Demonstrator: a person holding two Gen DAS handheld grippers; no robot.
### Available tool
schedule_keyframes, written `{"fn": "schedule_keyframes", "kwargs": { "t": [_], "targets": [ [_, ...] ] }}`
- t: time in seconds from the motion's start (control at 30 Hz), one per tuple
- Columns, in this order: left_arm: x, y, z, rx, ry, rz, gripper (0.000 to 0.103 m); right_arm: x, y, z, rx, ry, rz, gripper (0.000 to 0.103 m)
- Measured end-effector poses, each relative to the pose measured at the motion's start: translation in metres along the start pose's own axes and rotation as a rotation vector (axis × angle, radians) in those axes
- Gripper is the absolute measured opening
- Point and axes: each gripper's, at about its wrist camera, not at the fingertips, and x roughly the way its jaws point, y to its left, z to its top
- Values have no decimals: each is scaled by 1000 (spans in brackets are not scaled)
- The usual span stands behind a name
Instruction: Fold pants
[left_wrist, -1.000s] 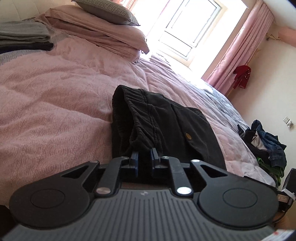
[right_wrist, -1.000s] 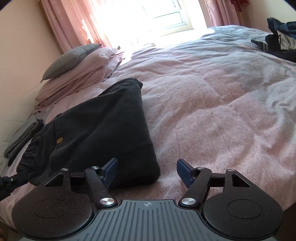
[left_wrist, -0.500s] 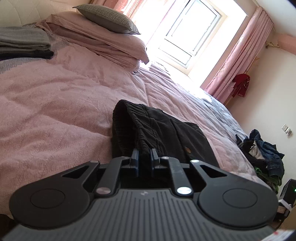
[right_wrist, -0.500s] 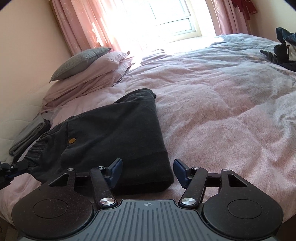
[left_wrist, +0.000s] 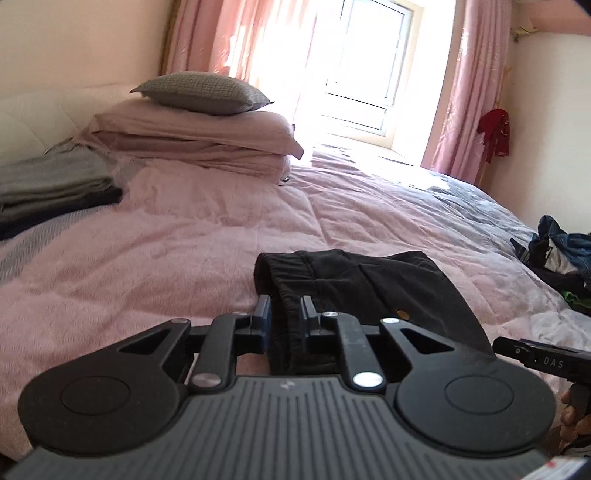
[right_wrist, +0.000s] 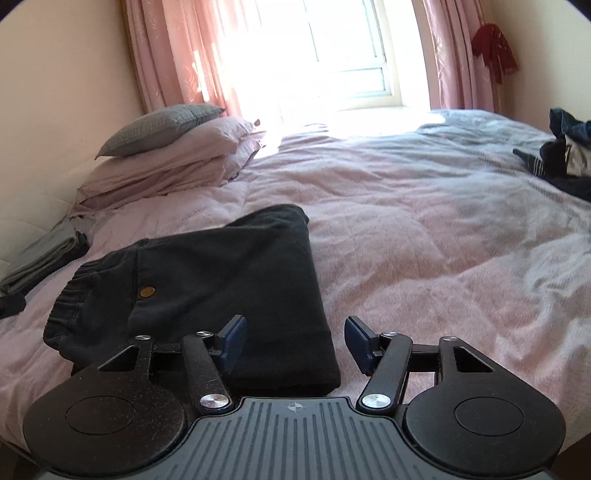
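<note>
Pants (right_wrist: 221, 280) lie folded near the front edge of the bed (right_wrist: 424, 258), soft, limp, heavy enough to sag. My left claw (left_wrist: 286, 321) pinches the elastic waistband; my right claw (right_wrist: 293, 341) gapes around the near fold corner, gripping nothing. Long axis runs across the bed, waistband leftward.

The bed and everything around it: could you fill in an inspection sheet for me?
Surface: pink quilted bedspread, wrinkled.
Job's things: black folded pants with elastic waistband, lying flat.
Clutter: grey folded clothes; heap of dark and blue clothes; grey pillow on pink pillows.
Grippers: left gripper shut on the waistband; right gripper open, jaws just narrowed, pants corner between them, unpressed.
Cables: nothing seen.
Surroundings: bright window, pink curtains, red garment hanging.
</note>
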Motion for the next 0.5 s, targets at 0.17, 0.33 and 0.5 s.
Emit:
{"fn": "schedule_keyframes", "kwargs": {
  "t": [0.17,0.33,0.5],
  "targets": [
    [58,-25,-17,170,160,32,12,24,14,-8,-47,77,16,55],
    [74,-12,-30,156,153,-6,12,42,25,-22,-169,92,-26,55],
    [88,-8,-20,170,217,-23,12,51,26,-12,-201,167,-21,55]
  ]
}}
